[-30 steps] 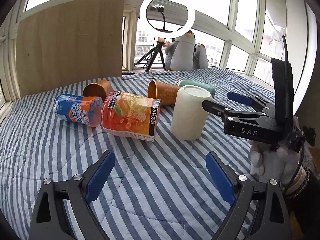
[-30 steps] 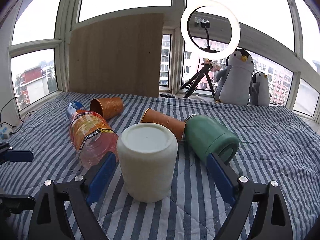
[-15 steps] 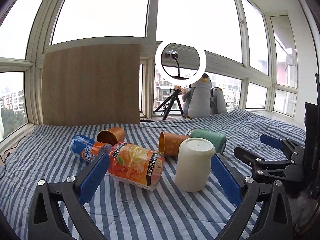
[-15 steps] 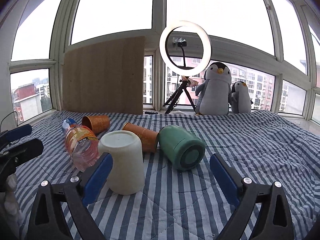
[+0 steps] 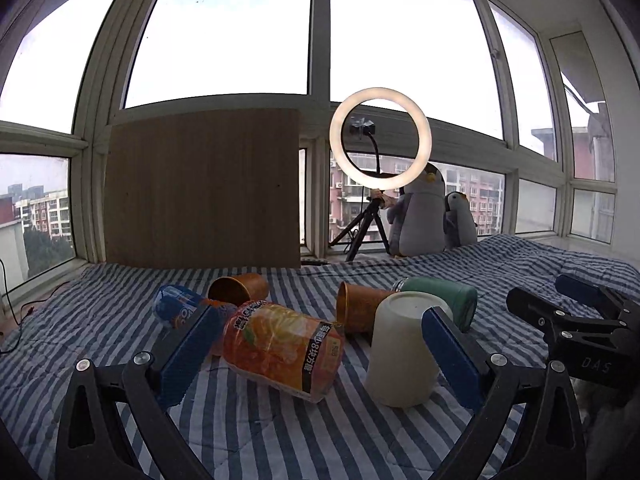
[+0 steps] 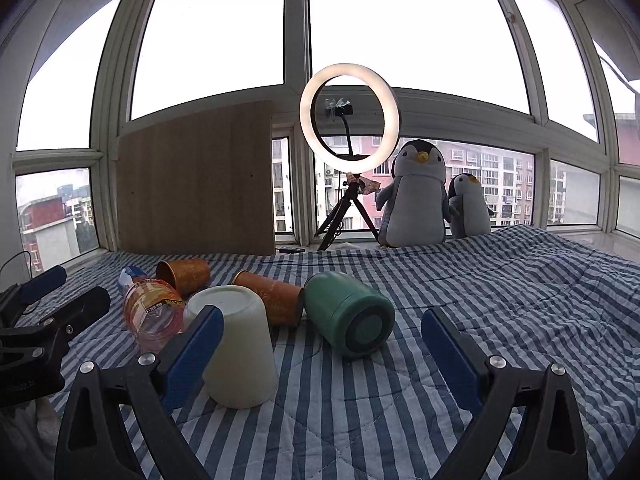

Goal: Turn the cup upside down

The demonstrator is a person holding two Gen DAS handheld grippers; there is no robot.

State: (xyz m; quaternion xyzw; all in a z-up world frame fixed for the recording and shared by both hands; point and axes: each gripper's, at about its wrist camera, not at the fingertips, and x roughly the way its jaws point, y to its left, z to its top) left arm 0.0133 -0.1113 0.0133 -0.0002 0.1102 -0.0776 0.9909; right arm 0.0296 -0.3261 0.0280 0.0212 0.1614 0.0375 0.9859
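Cream cup (image 5: 404,350) upside down on striped blanket (image 5: 280,432), both claws (image 5: 320,354) (image 6: 320,354) agape, "DAS" on right claw

A plain cream-white cup (image 5: 402,350) stands upside down on the blue-and-white striped quilt (image 5: 280,432), its flat base facing up and its wider rim flat against the cloth. It is smooth, unmarked and tapers slightly toward the base. It sits near the front of the spread, a little left of the middle (image 6: 236,346).
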